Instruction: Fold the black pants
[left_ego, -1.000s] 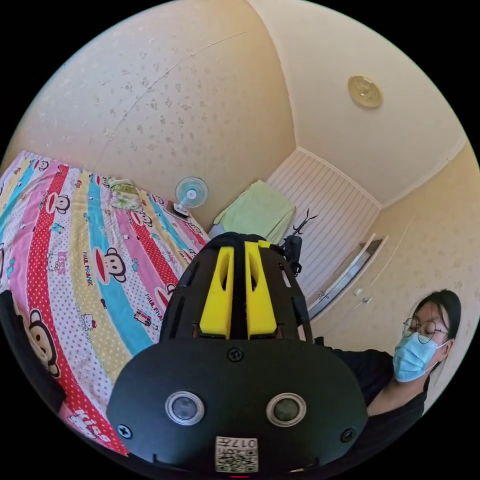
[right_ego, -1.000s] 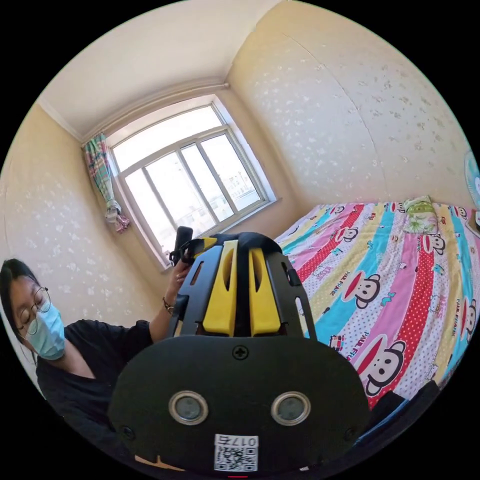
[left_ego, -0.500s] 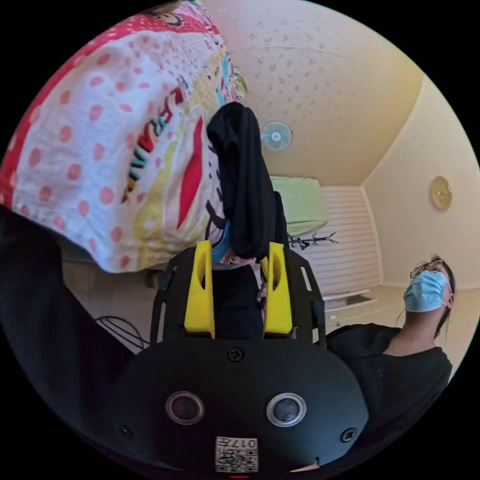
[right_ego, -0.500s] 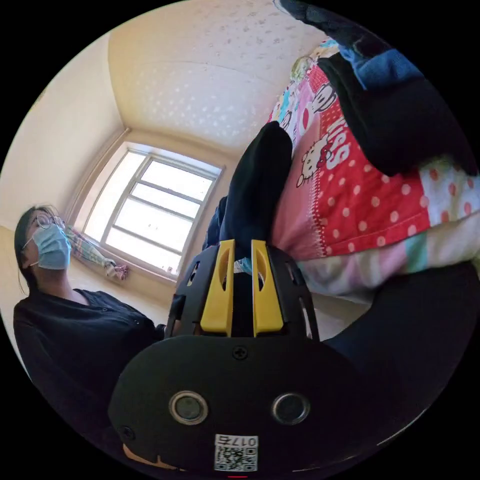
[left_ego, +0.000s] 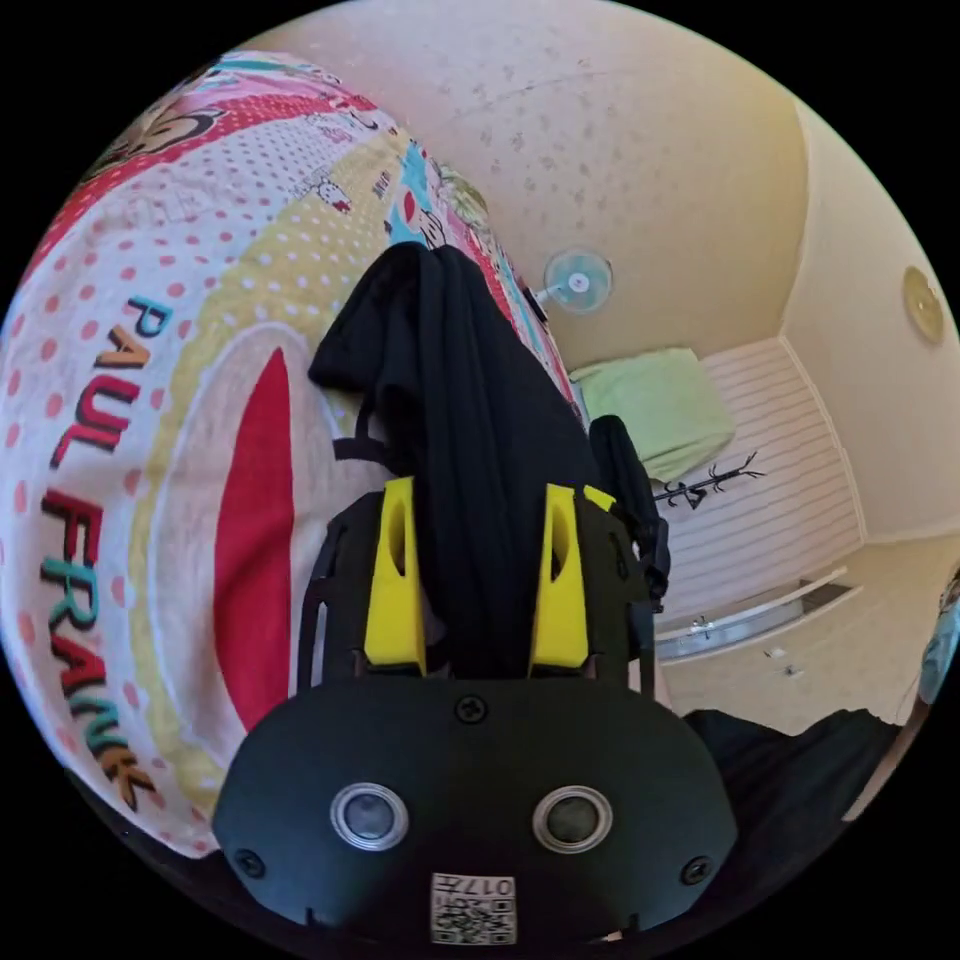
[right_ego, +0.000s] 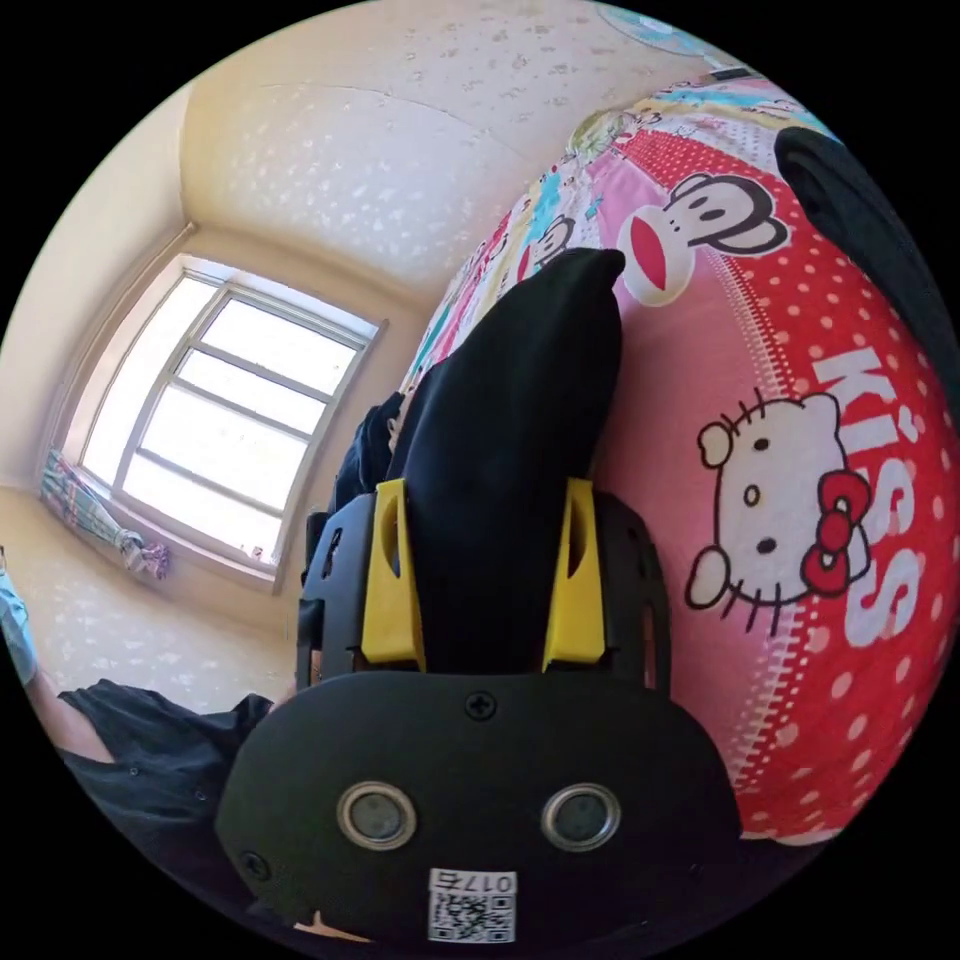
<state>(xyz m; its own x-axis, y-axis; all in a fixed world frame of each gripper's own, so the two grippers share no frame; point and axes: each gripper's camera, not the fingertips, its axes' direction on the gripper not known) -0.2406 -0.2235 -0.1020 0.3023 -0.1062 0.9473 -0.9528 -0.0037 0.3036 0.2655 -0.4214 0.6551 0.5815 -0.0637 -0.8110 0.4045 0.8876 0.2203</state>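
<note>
Black pants (left_ego: 470, 420) bunched on cartoon bedsheet (left_ego: 150, 400). Left gripper (left_ego: 478, 500) jaws spread, pants fabric between. Right gripper (right_ego: 485, 495) jaws spread around pants fold (right_ego: 510, 420), against bedsheet.

pants (left_ego: 470, 420): black | bedsheet (left_ego: 150, 400): striped, dotted, cartoon monkeys

Black pants (left_ego: 470, 440) bunched between left tongs (left_ego: 475, 500) jaws; bed (left_ego: 150, 420) close alongside; open air toward wall (left_ego: 640, 170).

Bed (left_ego: 150, 420) with striped cartoon-print sheet, black pants (left_ego: 450, 400) lying bunched on it
</note>
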